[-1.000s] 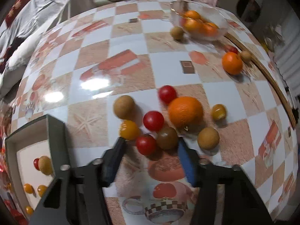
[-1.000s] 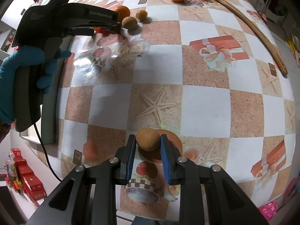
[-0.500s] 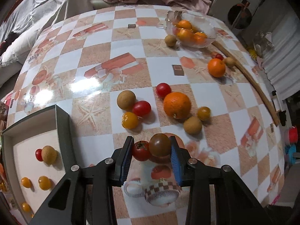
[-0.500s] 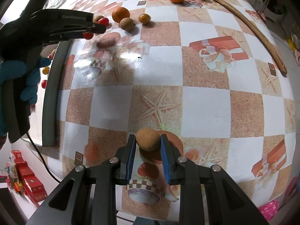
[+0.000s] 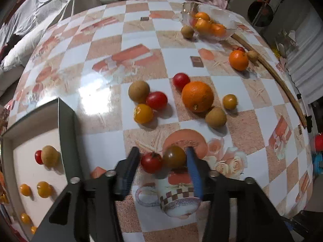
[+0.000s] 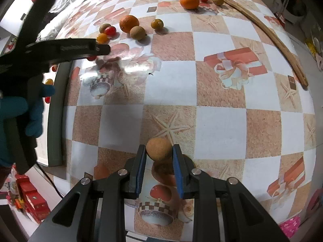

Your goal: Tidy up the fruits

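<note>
Blurred, unreadable lettering on left tool point(image 6: 103, 49), right tool point(image 6: 159, 157) unmarked.

On the table point(image 5: 105, 46), a tray point(image 5: 66, 125) sits at the near left edge, with several small fruits inside it; right of the tray lies a cluster of fruits around an orange point(image 5: 197, 96); nearer than that cluster, two tomatoes point(image 5: 151, 162) lie side by side, touching; at the far right stands a bowl point(image 5: 228, 23) with fruit in it; a stick point(image 5: 280, 80) runs along the right edge.
</note>
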The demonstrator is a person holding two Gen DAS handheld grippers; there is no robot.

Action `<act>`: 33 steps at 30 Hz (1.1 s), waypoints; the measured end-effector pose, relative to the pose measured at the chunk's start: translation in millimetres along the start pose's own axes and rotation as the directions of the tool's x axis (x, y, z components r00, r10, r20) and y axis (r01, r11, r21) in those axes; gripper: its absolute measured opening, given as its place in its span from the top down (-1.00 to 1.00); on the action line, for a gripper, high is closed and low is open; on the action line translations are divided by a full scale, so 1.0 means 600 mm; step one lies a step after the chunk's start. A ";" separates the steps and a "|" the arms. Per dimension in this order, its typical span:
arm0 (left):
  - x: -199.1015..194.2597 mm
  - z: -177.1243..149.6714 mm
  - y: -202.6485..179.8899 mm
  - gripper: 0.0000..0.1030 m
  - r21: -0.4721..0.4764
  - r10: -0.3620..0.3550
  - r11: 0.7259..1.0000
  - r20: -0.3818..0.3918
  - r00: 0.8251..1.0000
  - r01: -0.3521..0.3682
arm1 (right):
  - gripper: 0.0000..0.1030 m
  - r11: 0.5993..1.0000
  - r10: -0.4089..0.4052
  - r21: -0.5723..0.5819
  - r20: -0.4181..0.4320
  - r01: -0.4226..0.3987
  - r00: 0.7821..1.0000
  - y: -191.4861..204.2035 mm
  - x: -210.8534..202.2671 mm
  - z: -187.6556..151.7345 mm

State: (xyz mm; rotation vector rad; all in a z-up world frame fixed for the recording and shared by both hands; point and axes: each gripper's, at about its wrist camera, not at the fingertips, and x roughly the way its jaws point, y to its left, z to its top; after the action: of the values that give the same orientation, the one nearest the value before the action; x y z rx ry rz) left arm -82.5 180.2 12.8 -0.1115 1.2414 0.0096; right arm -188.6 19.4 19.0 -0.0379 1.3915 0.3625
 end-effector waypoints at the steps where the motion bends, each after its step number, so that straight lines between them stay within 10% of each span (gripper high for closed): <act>1: 0.002 -0.002 0.001 -0.33 0.005 0.010 1.000 0.003 1.000 -0.010 | 0.45 1.000 0.001 -0.001 0.001 -0.001 1.000 0.001 -0.001 0.000; 28: 0.010 0.039 -0.105 -0.38 0.151 0.002 0.988 0.027 1.000 -0.006 | 0.45 0.999 0.009 0.041 -0.010 -0.009 1.000 -0.025 0.011 -0.004; 33: 0.028 0.050 -0.120 0.16 0.104 0.033 0.994 0.013 0.999 -0.035 | 0.45 0.998 0.007 0.054 -0.006 -0.006 1.000 -0.037 0.007 -0.004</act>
State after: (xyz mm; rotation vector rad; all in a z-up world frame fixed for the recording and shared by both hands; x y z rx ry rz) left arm -44.0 110.4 11.9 0.0004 1.2303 -0.0250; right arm -184.5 -1.4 10.4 0.0102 1.4069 0.3299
